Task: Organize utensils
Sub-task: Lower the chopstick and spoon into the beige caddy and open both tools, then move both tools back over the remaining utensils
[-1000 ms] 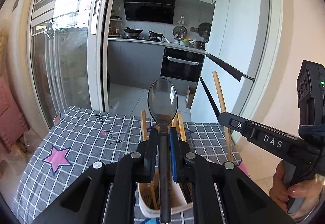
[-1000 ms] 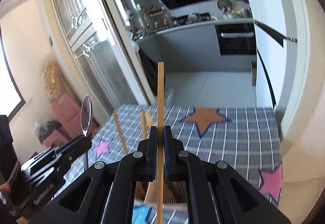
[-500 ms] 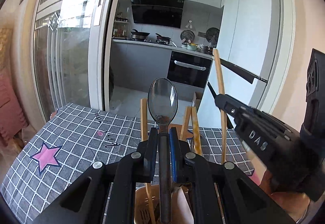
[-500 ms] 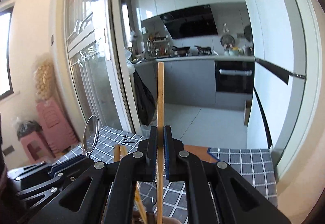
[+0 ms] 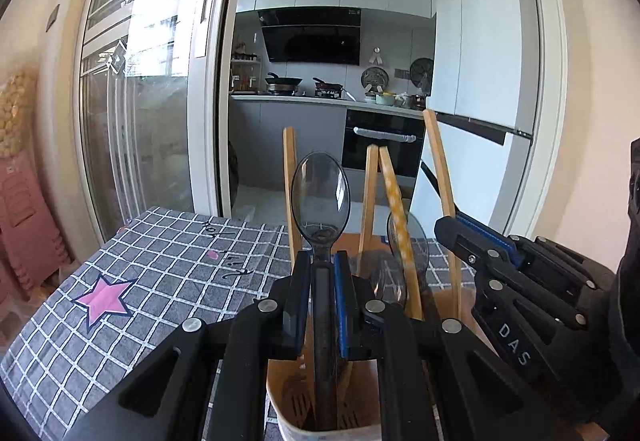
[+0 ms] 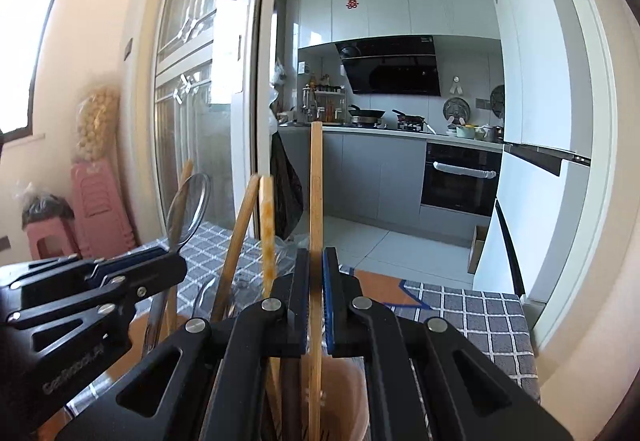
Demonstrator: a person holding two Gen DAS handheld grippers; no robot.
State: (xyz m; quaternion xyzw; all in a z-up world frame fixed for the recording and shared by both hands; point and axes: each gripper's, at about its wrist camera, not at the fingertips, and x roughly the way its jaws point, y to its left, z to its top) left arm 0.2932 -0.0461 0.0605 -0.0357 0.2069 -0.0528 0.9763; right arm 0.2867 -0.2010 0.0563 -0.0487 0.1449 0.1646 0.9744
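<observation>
A pale, round-walled utensil holder stood on the counter, directly below both wrist cameras. Its inner wall was perforated near the bottom. Several wooden chopsticks stood upright or slightly tilted in it, along with one pale speckled stick and a second translucent spoon whose bowl rose just behind the sticks.

The left tongs were pressed together on the handle of a smoky translucent plastic spoon, held upright with its oval bowl above the fingertips and its dark handle running down into the holder. In the right wrist view the same spoon bowl showed edge-on above the left tongs.

The right tongs pinched a straight wooden chopstick between blue-padded fingers, the stick vertical, its lower end reaching down inside the holder and its top well above the fingertips. From the left wrist view the right tongs came in from the right side, gripping that chopstick just beside the other sticks.

The counter wore a grey cloth with a white grid, a pink star to the left and an orange patch behind the holder. Both sets of tongs were black, angular plastic with silver screws.
</observation>
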